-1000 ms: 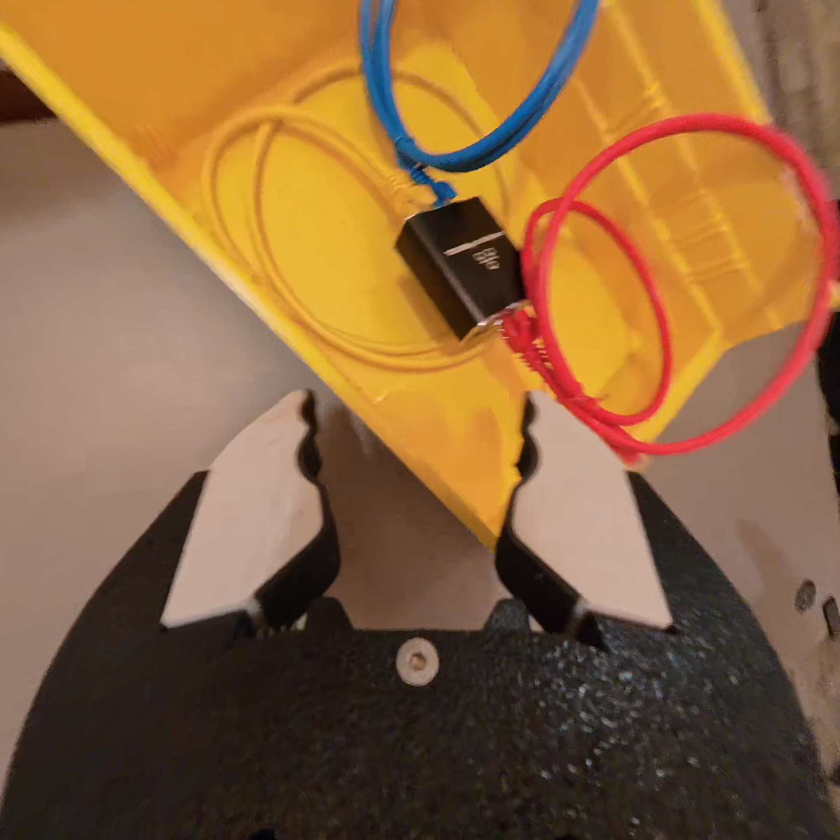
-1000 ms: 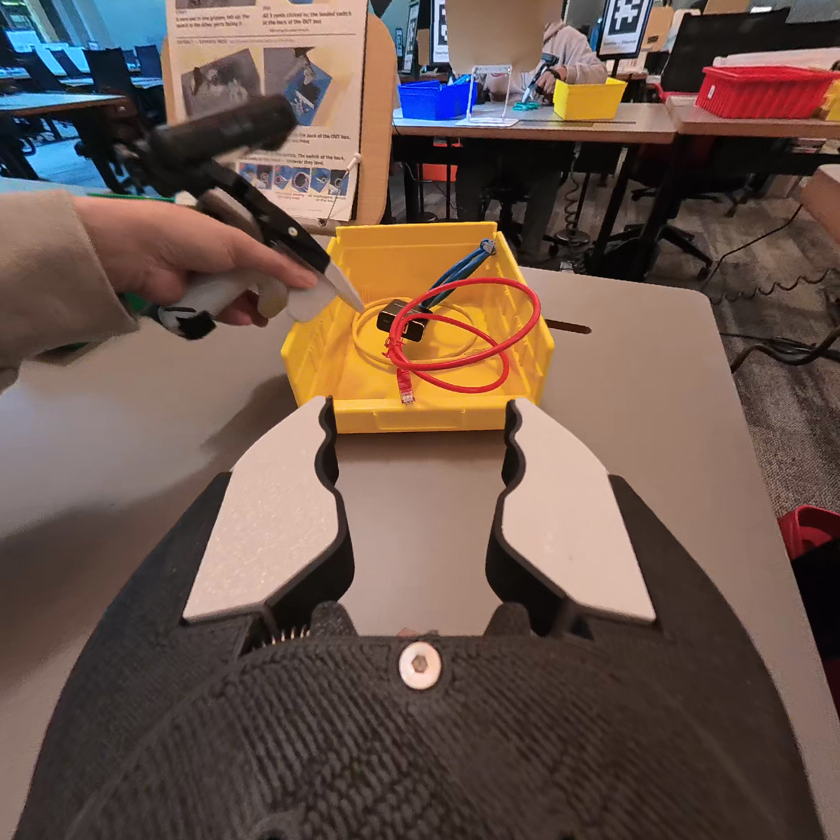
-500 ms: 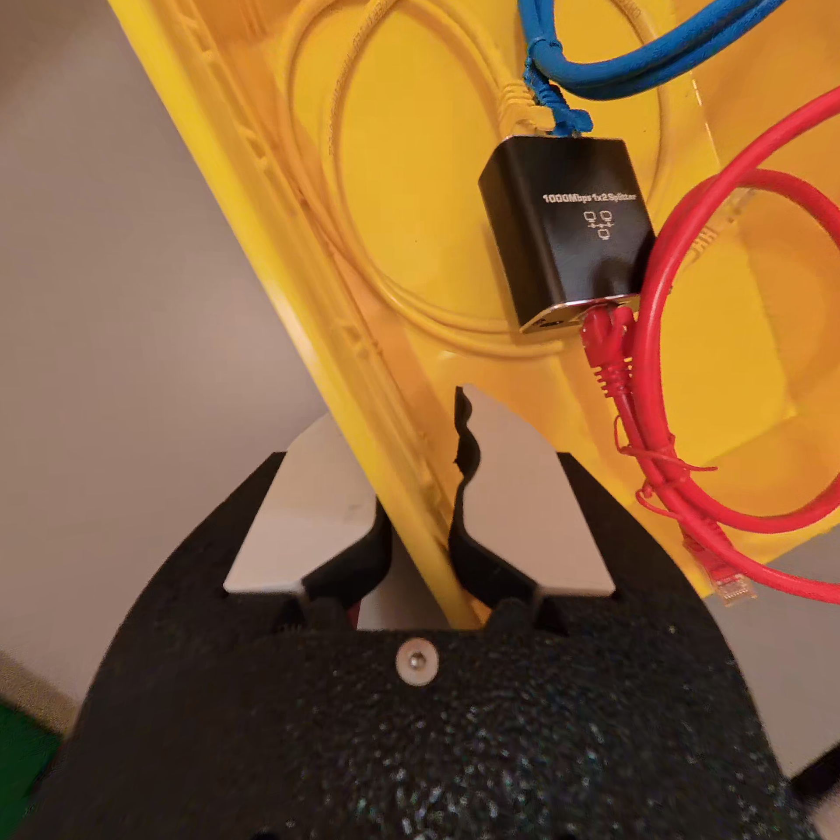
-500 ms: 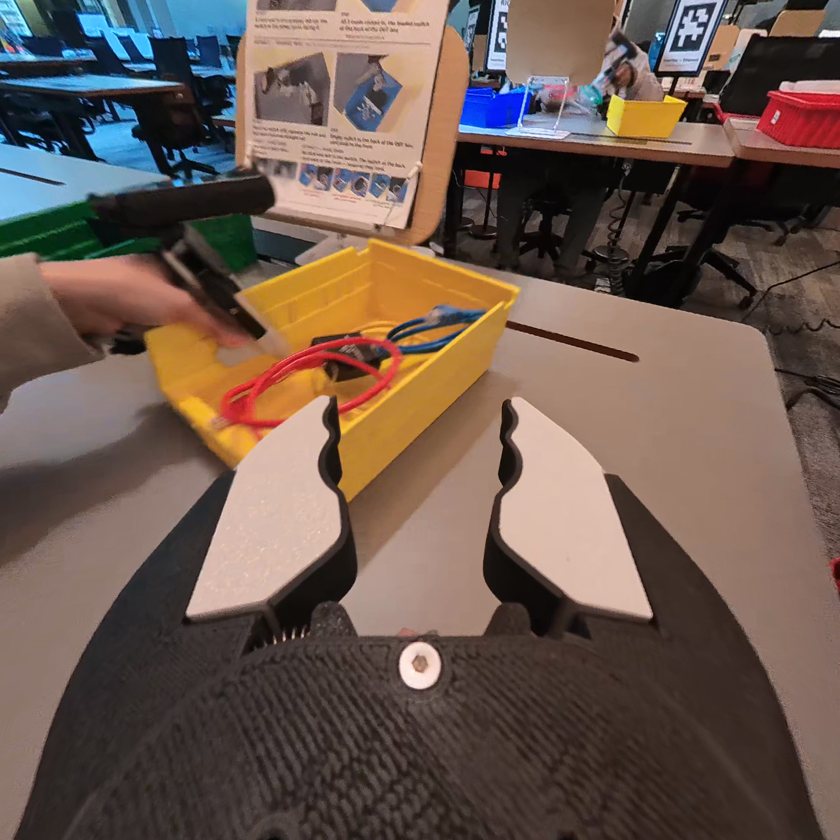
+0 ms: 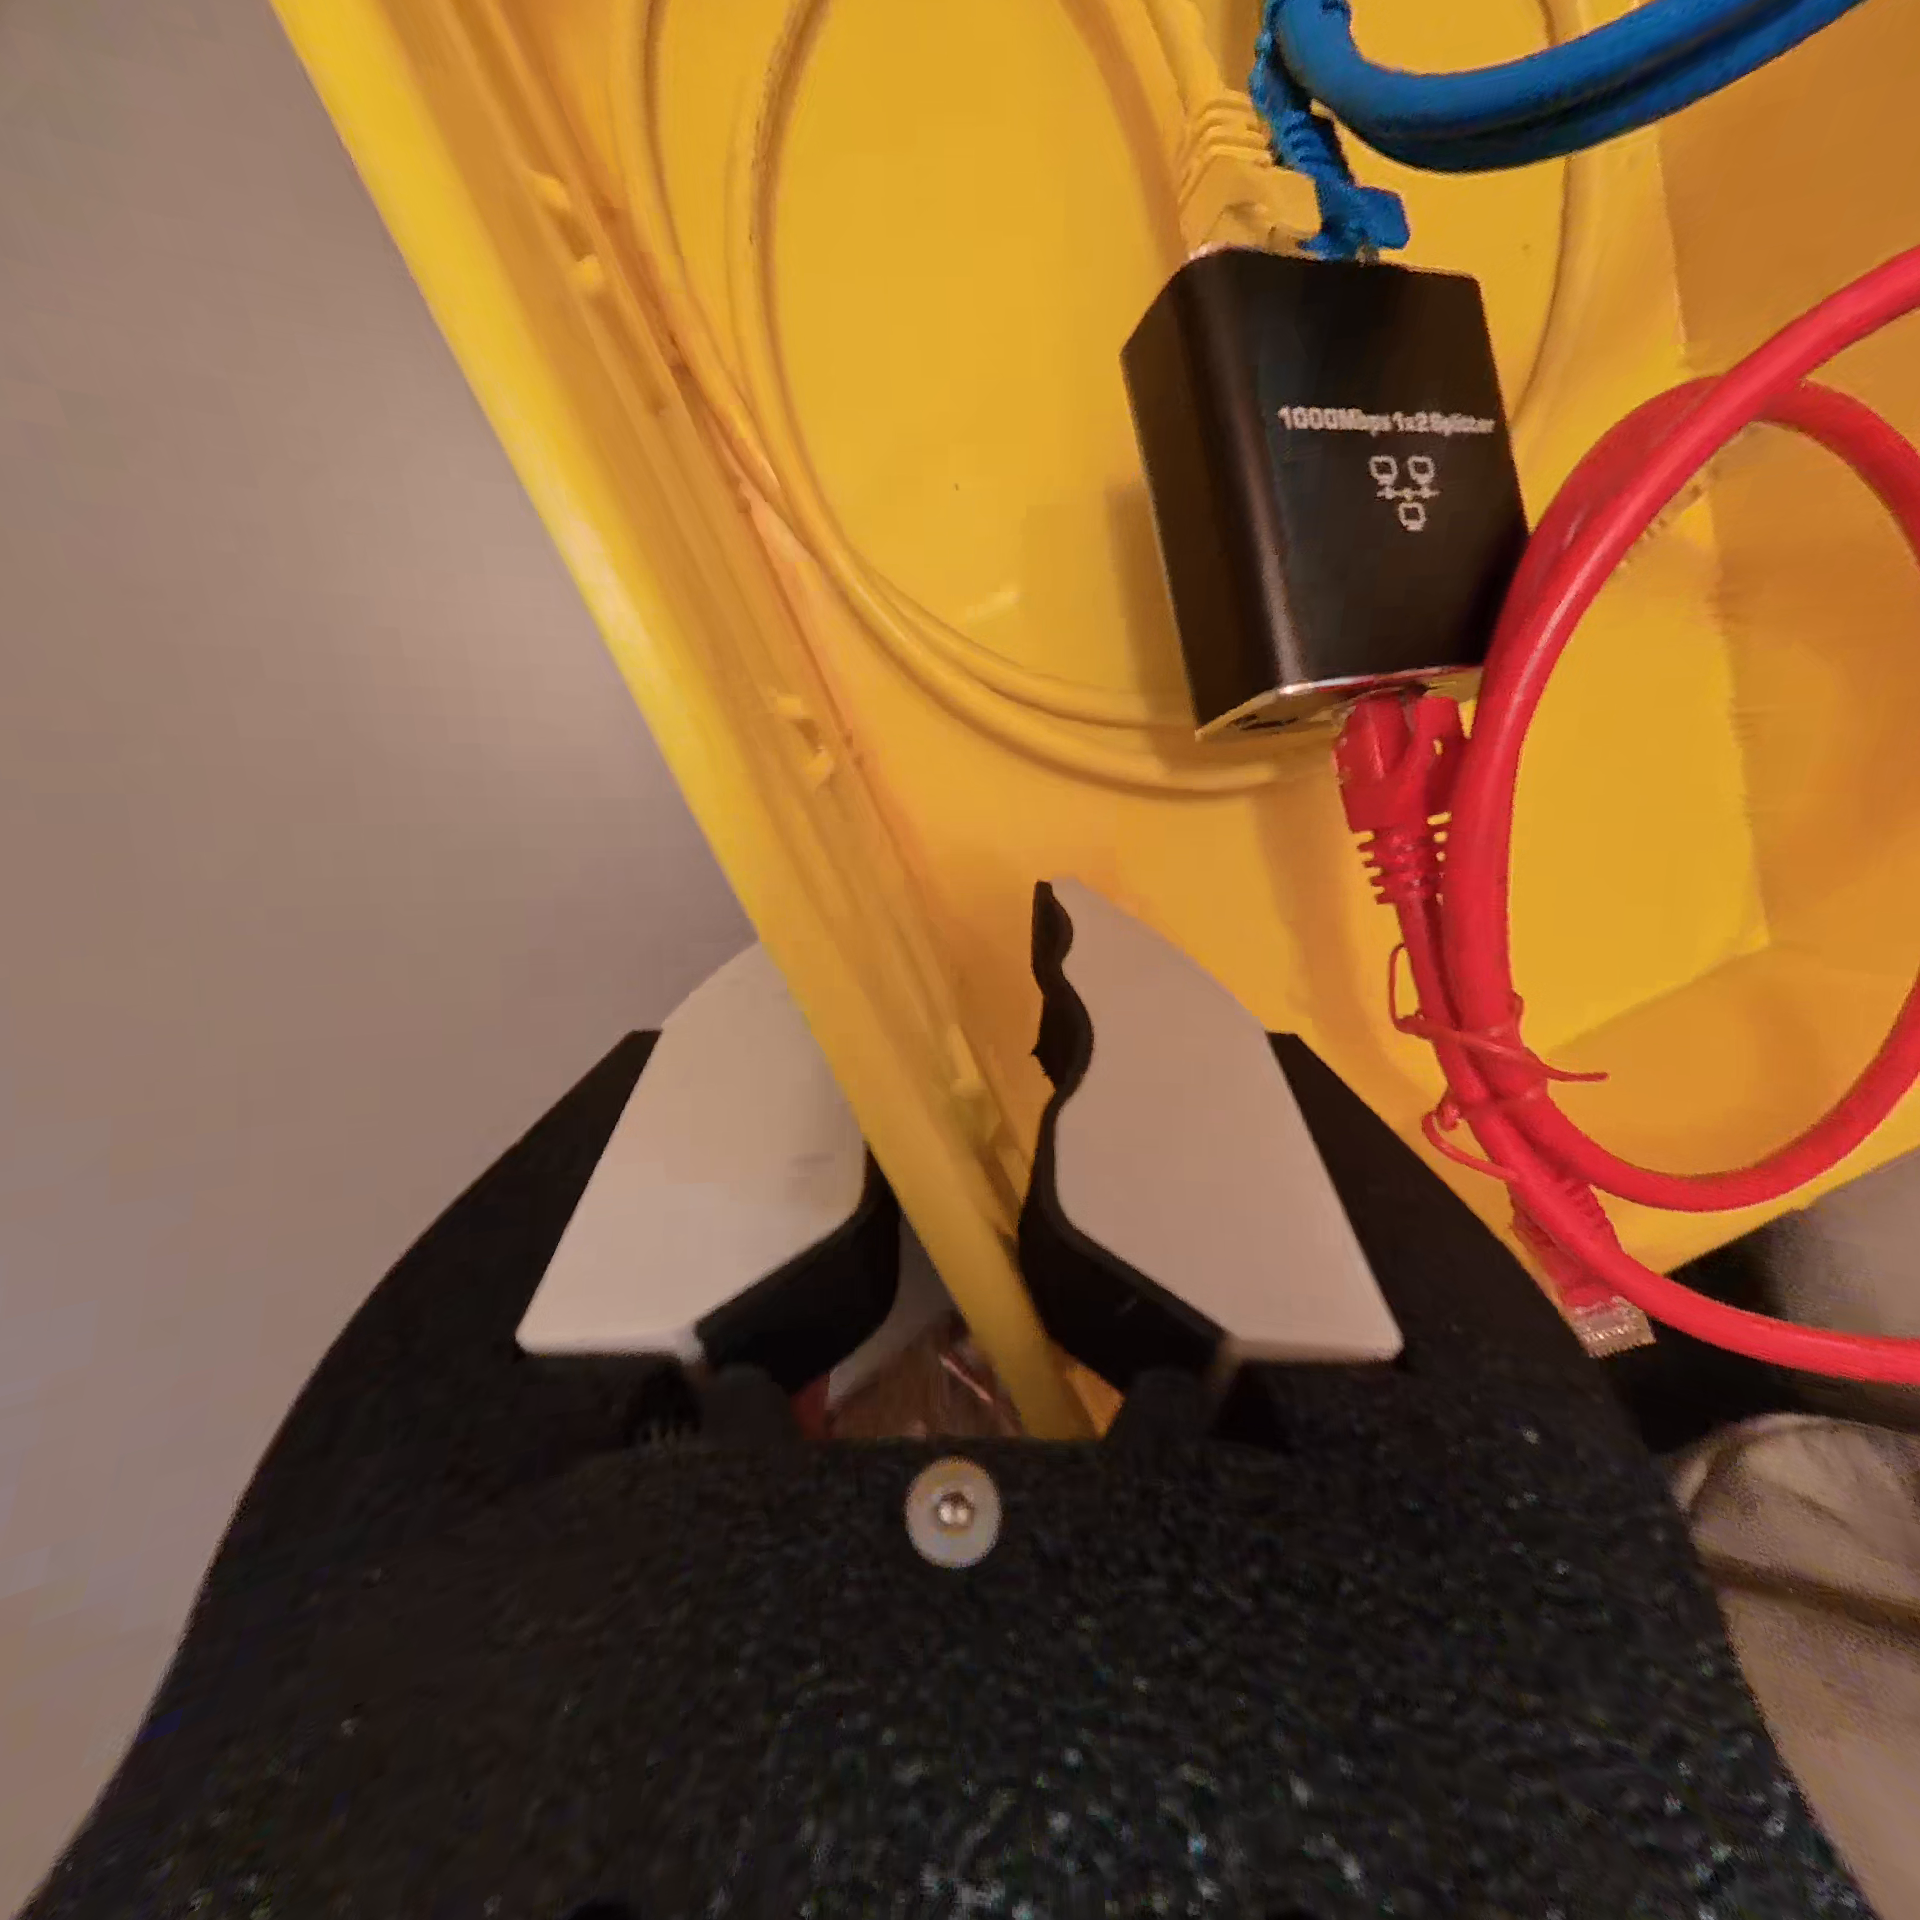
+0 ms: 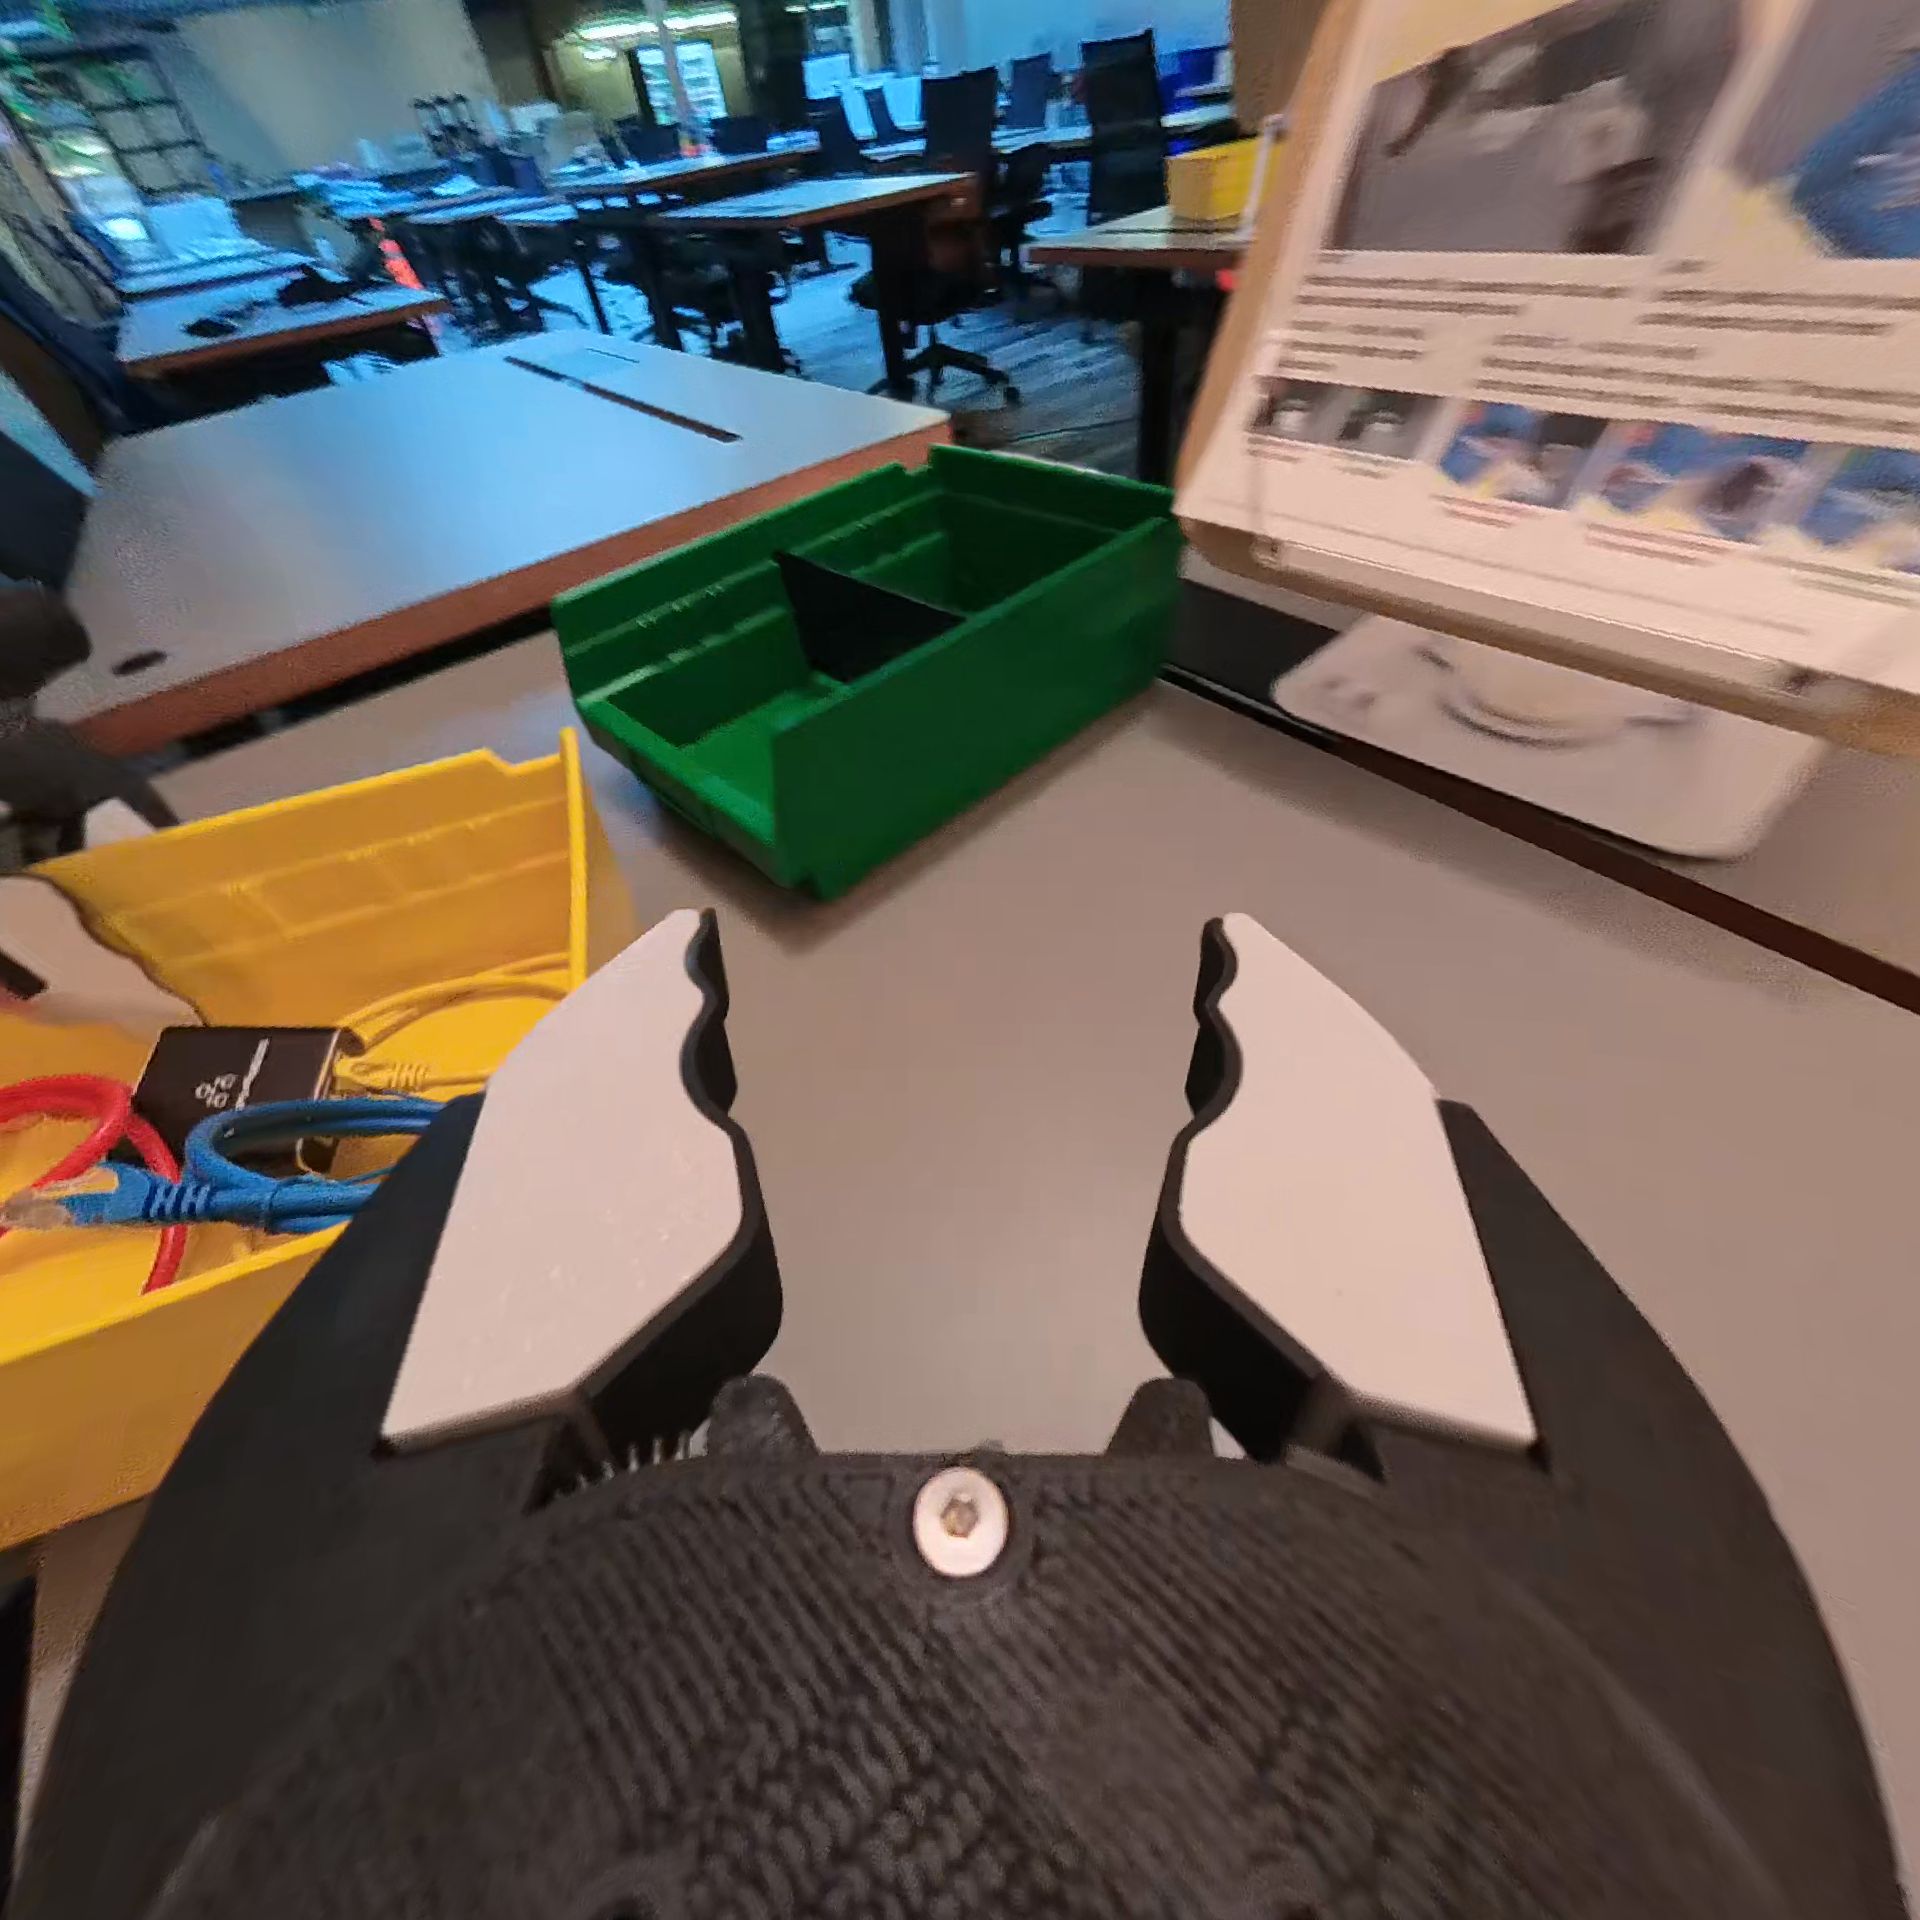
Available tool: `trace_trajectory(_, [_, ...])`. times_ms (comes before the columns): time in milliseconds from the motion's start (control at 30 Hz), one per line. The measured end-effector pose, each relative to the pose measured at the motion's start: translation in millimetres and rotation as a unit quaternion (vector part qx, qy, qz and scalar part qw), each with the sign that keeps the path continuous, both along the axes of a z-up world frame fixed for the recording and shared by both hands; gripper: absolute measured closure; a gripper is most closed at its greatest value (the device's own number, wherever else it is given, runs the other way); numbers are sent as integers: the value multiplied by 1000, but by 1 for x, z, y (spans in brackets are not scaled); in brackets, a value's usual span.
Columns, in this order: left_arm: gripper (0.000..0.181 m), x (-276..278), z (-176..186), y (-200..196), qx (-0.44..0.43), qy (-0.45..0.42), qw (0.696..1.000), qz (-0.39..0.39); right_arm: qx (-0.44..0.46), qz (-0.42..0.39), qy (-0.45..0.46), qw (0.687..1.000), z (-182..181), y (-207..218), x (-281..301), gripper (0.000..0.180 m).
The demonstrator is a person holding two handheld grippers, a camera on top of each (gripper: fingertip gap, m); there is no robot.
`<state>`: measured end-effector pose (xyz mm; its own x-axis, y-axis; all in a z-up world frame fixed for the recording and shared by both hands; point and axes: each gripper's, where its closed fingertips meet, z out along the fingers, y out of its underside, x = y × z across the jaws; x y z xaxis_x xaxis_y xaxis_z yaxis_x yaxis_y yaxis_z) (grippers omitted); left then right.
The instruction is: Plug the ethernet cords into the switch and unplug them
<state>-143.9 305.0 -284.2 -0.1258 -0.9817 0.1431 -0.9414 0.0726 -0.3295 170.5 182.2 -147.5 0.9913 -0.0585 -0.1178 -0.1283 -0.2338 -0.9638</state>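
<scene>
A small black switch (image 5: 1320,488) lies in a yellow bin (image 5: 935,416). A red cord (image 5: 1475,935) is plugged into its near end. A blue cord (image 5: 1507,94) and a yellow cord (image 5: 790,447) sit in its far end. My left gripper (image 5: 904,935) is shut on the bin's side wall, one finger inside and one outside. My right gripper (image 6: 961,935) is open and empty above the grey table, to the right of the yellow bin (image 6: 312,883). The right wrist view also shows the switch (image 6: 239,1070), the blue cord (image 6: 260,1195) and the red cord (image 6: 94,1112).
A green bin (image 6: 883,769) with a black divider stands on the table beyond my right gripper. An instruction board (image 6: 1610,364) on a white stand base (image 6: 1538,727) is at the far right. Other tables and chairs fill the room behind. The grippers' ends are close to 35 cm from one another.
My left gripper went from open near the bin's corner to shut on its side wall. The bin has turned and come nearer. My right gripper's view swung from the yellow bin toward the green bin.
</scene>
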Motion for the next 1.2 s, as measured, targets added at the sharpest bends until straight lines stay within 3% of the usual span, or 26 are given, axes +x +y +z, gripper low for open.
trace_trajectory(167, [157,-78,-2,69,-3,9,985,173,-49,-33,-2,998,-21,117,-13,78])
trace_trajectory(300, [156,-121,-2,111,-1,6,948,320,-72,-79,47,993,-39,179,-15,77])
trace_trajectory(433, [155,-143,-2,134,-5,-1,923,385,-98,-43,89,990,-63,228,-39,77])
trace_trajectory(500, [155,-146,-2,138,-5,-2,922,387,-138,-42,101,984,-85,240,-42,91])
trace_trajectory(567, [155,-147,-2,139,-6,-2,924,382,-156,-76,88,981,-94,240,-31,124])
trace_trajectory(600, [154,-147,-2,140,-7,-3,925,380,-161,-77,69,981,-96,239,-28,128])
trace_trajectory(767, [149,-156,-2,149,12,3,924,381,-205,-92,-21,974,-97,195,2,172])
trace_trajectory(1000, [154,-152,-1,150,4,-4,934,357,-182,-1,-42,982,-74,60,6,174])
trace_trajectory(1200, [155,-135,-1,159,3,-6,938,348,-163,-119,31,979,-65,-103,98,174])
